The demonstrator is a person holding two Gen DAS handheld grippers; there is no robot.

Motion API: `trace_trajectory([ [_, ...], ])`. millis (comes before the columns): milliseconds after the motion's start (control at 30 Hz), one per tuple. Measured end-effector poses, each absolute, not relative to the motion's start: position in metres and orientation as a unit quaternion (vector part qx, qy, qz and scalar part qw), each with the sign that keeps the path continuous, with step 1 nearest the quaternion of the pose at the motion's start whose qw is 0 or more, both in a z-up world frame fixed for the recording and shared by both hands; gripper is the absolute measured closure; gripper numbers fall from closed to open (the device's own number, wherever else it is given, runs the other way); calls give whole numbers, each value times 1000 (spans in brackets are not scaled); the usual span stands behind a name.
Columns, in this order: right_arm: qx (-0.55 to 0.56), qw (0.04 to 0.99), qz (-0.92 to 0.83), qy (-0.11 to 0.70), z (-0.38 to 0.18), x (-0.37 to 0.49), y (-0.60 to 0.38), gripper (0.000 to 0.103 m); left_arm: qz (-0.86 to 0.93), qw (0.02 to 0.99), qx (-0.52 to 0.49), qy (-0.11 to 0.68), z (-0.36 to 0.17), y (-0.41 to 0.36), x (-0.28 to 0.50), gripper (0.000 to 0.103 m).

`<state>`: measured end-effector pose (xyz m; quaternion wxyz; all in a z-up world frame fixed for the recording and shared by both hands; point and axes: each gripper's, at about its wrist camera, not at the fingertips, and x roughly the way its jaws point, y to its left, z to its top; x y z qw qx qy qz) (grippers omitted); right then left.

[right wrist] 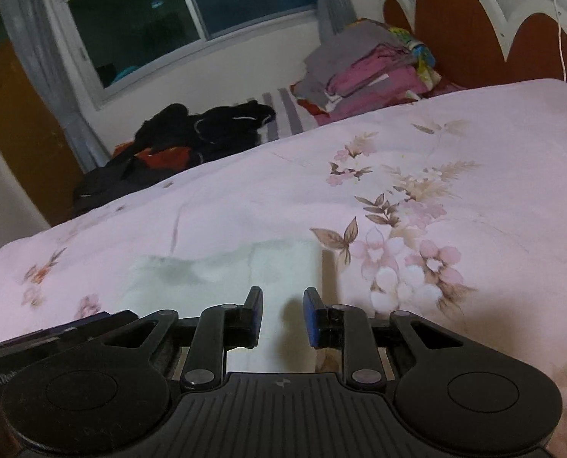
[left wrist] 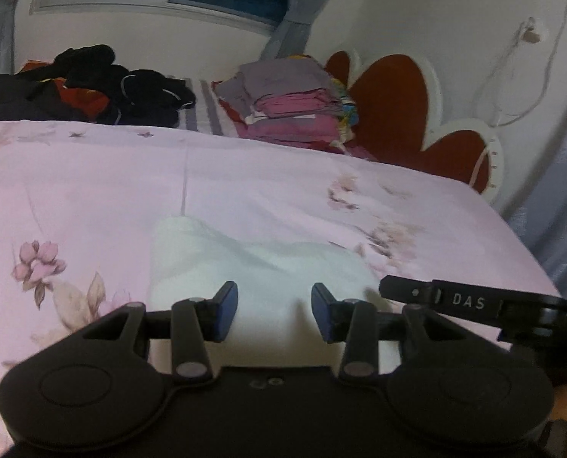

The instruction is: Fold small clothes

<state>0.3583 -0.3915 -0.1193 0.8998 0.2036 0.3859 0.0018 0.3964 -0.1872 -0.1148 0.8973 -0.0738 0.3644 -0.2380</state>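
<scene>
Hovering over white cloth (left wrist: 268, 267) on pink bedsheet (left wrist: 92, 175) | L gripper (left wrist: 274, 315) jaws apart, empty | R gripper (right wrist: 282, 316) jaws apart, empty

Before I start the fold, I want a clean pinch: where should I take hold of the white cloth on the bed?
Probably the small white cloth's near right corner, approached from the near edge: it lies flat on the pink floral bedsheet, its straight right edge exposed.

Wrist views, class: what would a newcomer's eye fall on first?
A white cloth lies on the pink floral bedspread, just ahead of both grippers, their jaws apart and holding nothing. Behind, a stack of folded clothes sits by the red headboard, with a dark heap under the window.
</scene>
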Motion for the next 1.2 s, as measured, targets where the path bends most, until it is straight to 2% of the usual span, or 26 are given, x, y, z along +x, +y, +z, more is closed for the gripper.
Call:
trace_trajectory([
  [233, 181, 901, 6, 394, -144, 396, -381, 80, -205, 897, -90, 381, -146, -177, 416, 63],
  [400, 170, 899, 17, 402, -168, 401, -383, 80, -203, 893, -111, 385, -141, -171, 419, 63],
  [500, 169, 908, 18, 383, -159, 400, -382, 80, -191, 907, -102, 361, -135, -173, 423, 61],
  [600, 139, 907, 25, 396, -164, 407, -372, 80, -183, 896, -104, 390, -150, -174, 436, 62],
  [933, 131, 905, 28, 403, -159, 406, -374, 80, -176, 900, -84, 389, -143, -180, 433, 60],
  [1200, 136, 911, 19, 389, -138, 363, -375, 80, -188, 901, -85, 382, -129, -168, 408, 51],
])
